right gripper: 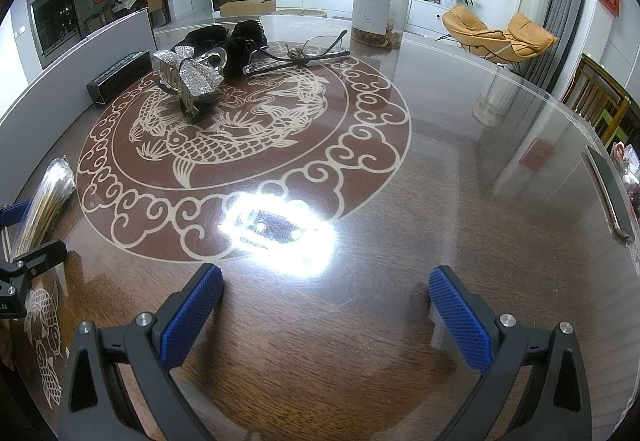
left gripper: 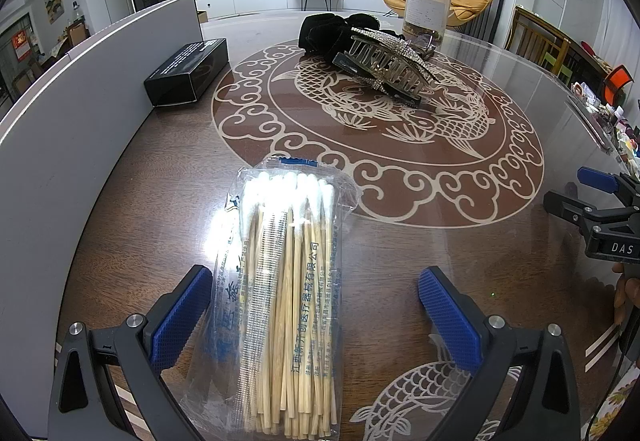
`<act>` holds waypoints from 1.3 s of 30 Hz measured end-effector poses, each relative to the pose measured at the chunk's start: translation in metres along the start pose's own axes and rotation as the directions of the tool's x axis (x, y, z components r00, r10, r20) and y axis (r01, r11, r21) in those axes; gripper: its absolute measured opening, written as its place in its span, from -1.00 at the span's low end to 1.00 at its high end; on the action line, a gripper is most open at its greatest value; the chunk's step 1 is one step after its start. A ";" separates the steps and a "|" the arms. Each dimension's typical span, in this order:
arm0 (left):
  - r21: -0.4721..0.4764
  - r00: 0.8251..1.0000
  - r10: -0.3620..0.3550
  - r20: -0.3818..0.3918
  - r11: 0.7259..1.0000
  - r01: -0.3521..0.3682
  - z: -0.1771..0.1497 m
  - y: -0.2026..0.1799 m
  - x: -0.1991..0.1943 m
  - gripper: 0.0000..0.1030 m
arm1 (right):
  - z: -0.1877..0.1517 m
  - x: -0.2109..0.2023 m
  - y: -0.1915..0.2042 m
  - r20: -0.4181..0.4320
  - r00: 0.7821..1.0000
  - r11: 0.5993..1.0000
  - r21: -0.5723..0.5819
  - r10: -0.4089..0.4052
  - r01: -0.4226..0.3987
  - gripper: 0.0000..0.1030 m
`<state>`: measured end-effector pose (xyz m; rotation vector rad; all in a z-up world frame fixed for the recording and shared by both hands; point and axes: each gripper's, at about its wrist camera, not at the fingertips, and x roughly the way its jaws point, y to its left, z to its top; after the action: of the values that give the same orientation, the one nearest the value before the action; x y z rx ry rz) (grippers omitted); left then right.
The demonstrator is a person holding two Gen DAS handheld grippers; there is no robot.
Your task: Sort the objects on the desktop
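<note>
Your left claw spread wide astride cotton swab pack at counter near edge; pickup step, close next. Right claw apart, empty.

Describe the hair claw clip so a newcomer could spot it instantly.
Start at the fish medallion inlaid in the dark table. On its far part lies the hair claw clip, in front of a black fabric pouch and left of the eyeglasses. It is the only sparkly item: a metallic toothed claw with a rhinestone bow on top.
</note>
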<state>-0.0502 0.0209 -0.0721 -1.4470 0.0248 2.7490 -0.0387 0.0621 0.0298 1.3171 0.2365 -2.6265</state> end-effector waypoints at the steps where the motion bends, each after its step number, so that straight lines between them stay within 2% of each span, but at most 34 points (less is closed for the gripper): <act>1: 0.000 1.000 0.000 0.000 1.000 0.000 0.000 0.000 0.000 1.00 | 0.000 0.000 0.000 0.000 1.000 1.000 0.000 0.000 0.000 1.00; 17: 0.000 1.000 -0.005 -0.001 1.000 0.005 0.001 0.000 0.001 1.00 | 0.000 0.000 -0.001 0.001 1.000 1.000 0.008 0.007 -0.007 1.00; 22: 0.010 1.000 -0.013 -0.006 1.000 0.013 0.002 0.000 0.000 1.00 | -0.004 -0.008 -0.021 -0.021 0.987 0.985 0.063 0.160 -0.158 1.00; 26: 0.025 1.000 -0.023 -0.017 0.999 0.023 0.003 0.000 0.000 1.00 | -0.008 -0.012 -0.027 -0.071 0.979 0.982 0.002 0.191 -0.191 1.00; 31: 0.106 0.995 -0.070 -0.074 0.991 0.078 0.004 0.013 -0.001 1.00 | 0.000 -0.007 -0.016 -0.134 0.966 0.968 -0.091 0.222 -0.235 1.00; 35: 0.078 0.991 -0.100 -0.090 0.991 0.107 -0.001 0.036 -0.006 1.00 | 0.007 -0.006 0.008 -0.172 0.956 0.947 -0.177 0.237 -0.267 1.00; 39: 0.032 0.986 -0.145 -0.083 0.988 0.148 0.000 0.050 -0.007 1.00 | 0.019 -0.002 0.019 -0.162 0.953 0.939 -0.191 0.256 -0.285 1.00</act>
<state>-0.0486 -0.0288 -0.0661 -1.4846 -0.0267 2.5596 -0.0473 0.0393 0.0415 1.3487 0.3207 -2.2203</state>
